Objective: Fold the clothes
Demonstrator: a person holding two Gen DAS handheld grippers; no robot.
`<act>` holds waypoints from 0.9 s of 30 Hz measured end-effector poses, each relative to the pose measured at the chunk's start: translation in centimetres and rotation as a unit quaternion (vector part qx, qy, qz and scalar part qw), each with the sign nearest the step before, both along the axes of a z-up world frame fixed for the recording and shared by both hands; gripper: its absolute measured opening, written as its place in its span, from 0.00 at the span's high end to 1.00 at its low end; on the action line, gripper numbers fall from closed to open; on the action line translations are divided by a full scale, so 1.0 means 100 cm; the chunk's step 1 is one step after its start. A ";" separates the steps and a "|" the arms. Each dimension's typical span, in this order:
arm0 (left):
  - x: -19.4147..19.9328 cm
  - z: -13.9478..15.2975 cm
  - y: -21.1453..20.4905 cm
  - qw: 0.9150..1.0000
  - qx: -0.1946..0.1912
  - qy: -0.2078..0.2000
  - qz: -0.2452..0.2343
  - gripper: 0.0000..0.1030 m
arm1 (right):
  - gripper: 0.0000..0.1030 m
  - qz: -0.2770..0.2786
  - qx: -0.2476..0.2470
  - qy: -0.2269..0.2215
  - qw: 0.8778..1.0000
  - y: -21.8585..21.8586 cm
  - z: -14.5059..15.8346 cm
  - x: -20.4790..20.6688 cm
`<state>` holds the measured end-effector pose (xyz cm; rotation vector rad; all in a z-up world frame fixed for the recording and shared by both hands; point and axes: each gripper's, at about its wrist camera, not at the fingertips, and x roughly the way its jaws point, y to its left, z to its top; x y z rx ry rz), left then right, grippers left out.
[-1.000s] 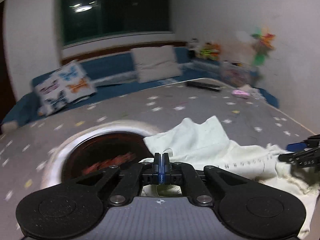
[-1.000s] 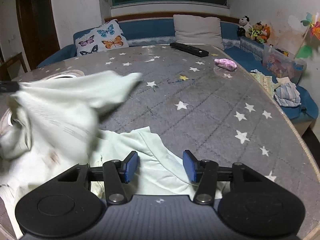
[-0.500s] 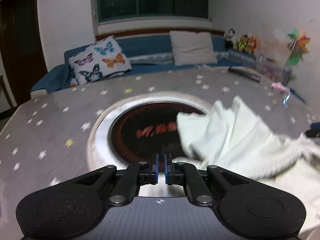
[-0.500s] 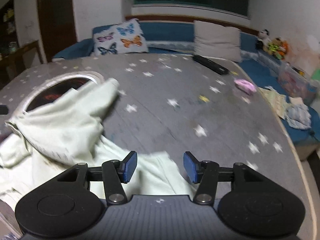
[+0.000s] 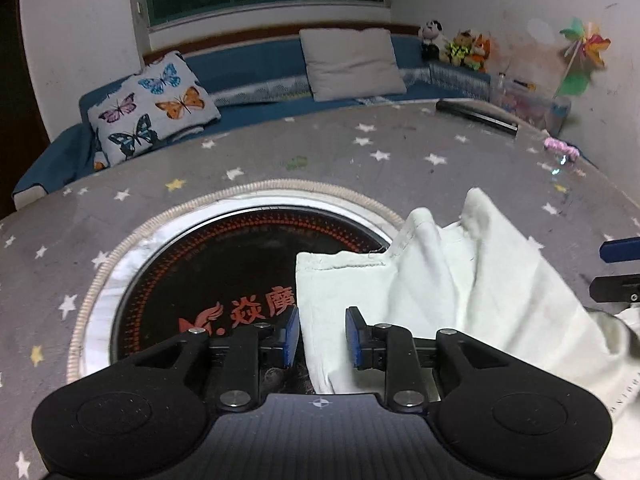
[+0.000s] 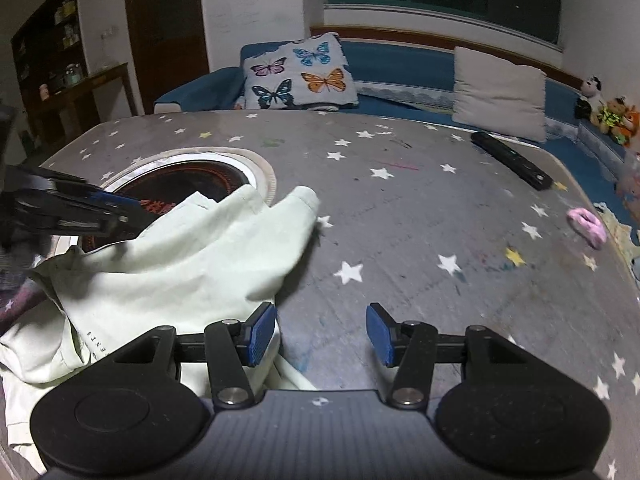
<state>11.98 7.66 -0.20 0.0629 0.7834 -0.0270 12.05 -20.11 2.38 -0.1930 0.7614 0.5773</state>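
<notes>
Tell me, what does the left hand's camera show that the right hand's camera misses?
Only the left wrist view shows the pinwheel on the wall and the red lettering on the round cooktop. Only the right wrist view shows the dark door and shelves. Both show the pale garment, butterfly pillow and black remote.

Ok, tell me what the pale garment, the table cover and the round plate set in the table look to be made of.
Pale garment: soft matte woven or knit fabric, probably cotton; it creases and shows stitched hems.
Table cover: looks like smooth grey star-printed vinyl or similar sheet, slightly glossy and scuffed.
Round plate: glossy black glass or ceramic, likely a cooktop, with a shiny metallic-looking ring.
</notes>
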 end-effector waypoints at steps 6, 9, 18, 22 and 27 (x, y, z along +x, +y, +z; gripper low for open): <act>0.004 -0.009 0.000 1.000 0.000 0.007 -0.002 0.97 | 0.50 0.006 0.000 0.002 1.000 0.008 -0.002 0.007; 0.003 -0.008 0.003 1.000 0.006 0.000 0.009 1.00 | 0.50 0.009 0.000 0.002 1.000 0.012 -0.002 0.010; -0.014 0.017 0.016 0.999 -0.026 -0.033 0.028 0.98 | 0.50 0.005 0.026 0.020 0.999 0.020 -0.006 0.029; -0.025 0.028 0.013 0.998 -0.040 -0.050 0.019 0.97 | 0.55 -0.002 0.082 0.060 0.995 0.024 -0.012 0.047; -0.037 0.037 0.021 0.996 -0.048 -0.063 0.032 0.89 | 0.95 0.018 0.090 0.046 0.995 0.048 -0.011 0.043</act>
